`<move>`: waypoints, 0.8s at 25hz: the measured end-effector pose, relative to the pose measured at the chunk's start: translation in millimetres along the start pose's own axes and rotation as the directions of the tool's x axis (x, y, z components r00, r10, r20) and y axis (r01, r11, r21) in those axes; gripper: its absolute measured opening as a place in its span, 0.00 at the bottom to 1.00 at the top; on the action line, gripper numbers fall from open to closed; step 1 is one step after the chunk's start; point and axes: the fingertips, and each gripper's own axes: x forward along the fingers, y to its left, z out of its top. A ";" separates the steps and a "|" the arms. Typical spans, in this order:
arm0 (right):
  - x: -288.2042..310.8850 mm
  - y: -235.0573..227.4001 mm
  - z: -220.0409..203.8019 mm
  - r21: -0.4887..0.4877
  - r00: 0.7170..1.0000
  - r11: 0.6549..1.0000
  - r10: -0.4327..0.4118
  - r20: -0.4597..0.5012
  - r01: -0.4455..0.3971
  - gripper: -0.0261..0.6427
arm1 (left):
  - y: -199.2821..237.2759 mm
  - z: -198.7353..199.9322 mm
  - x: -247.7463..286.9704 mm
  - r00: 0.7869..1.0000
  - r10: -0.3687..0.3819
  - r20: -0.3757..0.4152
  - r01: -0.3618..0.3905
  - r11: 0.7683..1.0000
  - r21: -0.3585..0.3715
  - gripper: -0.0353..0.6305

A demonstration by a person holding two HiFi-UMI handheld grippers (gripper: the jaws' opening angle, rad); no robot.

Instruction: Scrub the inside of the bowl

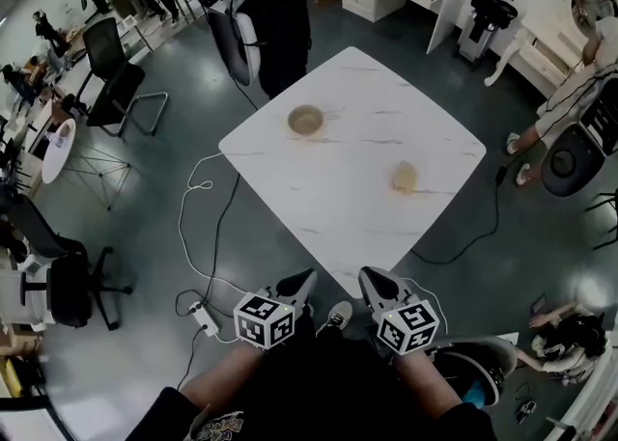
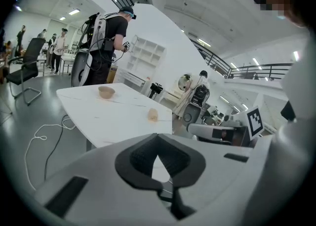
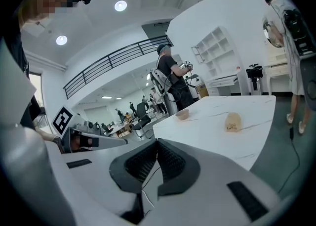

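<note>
Head view: one white table (image 1: 367,130) is carrying one bowl (image 1: 305,121) near its far left edge and one tan sponge (image 1: 405,179) well apart to the right. Two grippers are hovering by the near corner, the left gripper (image 1: 305,280) and the right gripper (image 1: 369,277), both clenched on nothing.

Left gripper view: the jaws are meeting, empty, with the bowl (image 2: 106,91) and sponge (image 2: 153,115) lying far ahead.

Right gripper view: the jaws are pressing together, empty, with one bowl (image 3: 182,114) and one sponge (image 3: 232,121) lying ahead.
</note>
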 end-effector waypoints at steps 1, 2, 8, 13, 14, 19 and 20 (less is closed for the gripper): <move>-0.3 0.8 1.0 -0.001 1.000 1.000 0.001 0.002 -0.001 0.07 | 0.3 1.0 -1.6 1.000 0.003 0.001 -0.003 1.000 0.002 0.06; -0.2 2.0 2.4 -0.004 1.000 1.000 0.002 0.003 -0.002 0.07 | 0.6 2.6 -3.3 1.000 0.006 0.003 -0.006 1.000 0.006 0.06; 1.9 8.1 9.4 -0.017 1.000 1.000 0.011 0.012 -0.011 0.07 | 4.8 12.9 -12.1 0.999 0.023 0.023 -0.024 0.999 0.021 0.06; 9.9 3.1 10.3 -0.018 1.000 1.000 -0.004 0.030 0.005 0.07 | 19.2 15.6 -13.7 0.999 0.032 0.026 -0.033 0.999 0.037 0.06; 11.7 2.2 10.1 -0.016 0.999 1.000 -0.011 0.032 0.011 0.07 | 22.9 15.8 -13.8 0.999 0.032 0.023 -0.032 0.999 0.038 0.06; 20.7 -1.2 13.4 0.000 0.997 0.998 -0.063 0.040 0.063 0.07 | 44.5 24.7 -8.0 1.000 0.010 0.008 -0.011 0.999 0.037 0.06; 24.2 -1.7 14.2 0.003 0.996 0.997 -0.076 0.040 0.076 0.07 | 50.0 28.9 -6.4 1.000 0.001 0.006 -0.001 0.999 0.040 0.06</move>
